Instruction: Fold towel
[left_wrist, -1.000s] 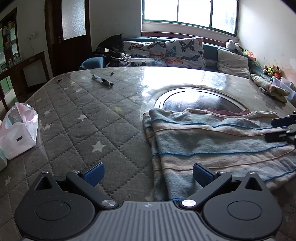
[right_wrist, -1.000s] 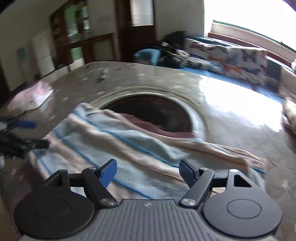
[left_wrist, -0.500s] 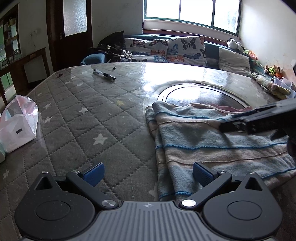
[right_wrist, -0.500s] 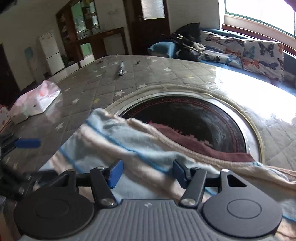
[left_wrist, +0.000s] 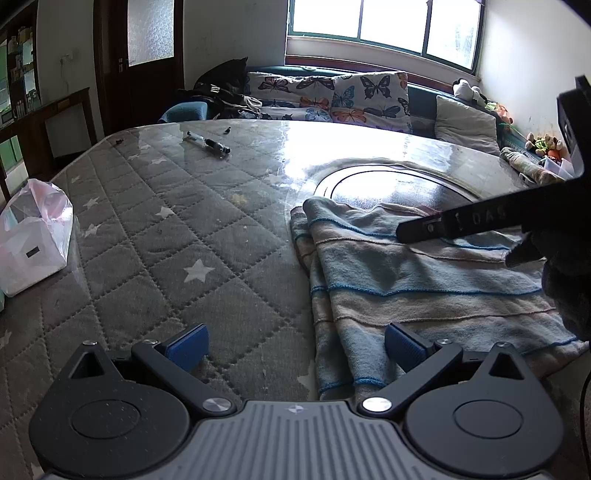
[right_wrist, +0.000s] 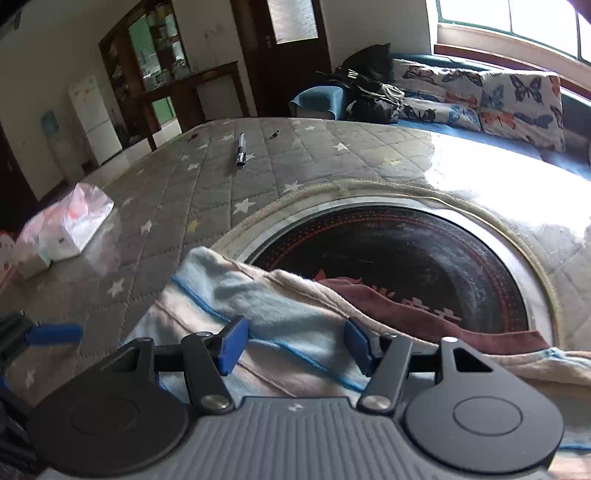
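- Quilted star-print counter (left_wrist: 155, 236) with round dark inset (right_wrist: 406, 258); towel (left_wrist: 406, 280) partly over inset rim.
- Progress: towel doubled at least once, rumpled; further folding and squaring judged outstanding.
- Left claw (left_wrist: 293, 345): wide, empty, straddling near-left towel edge.
- Right claw (right_wrist: 293, 341): partly open after recent narrowing, over towel surface, nothing gripped.

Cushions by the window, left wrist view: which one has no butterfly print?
The plain grey cushion, farthest right on the bench. The two butterfly cushions to its left carry coloured butterflies; it has no pattern.
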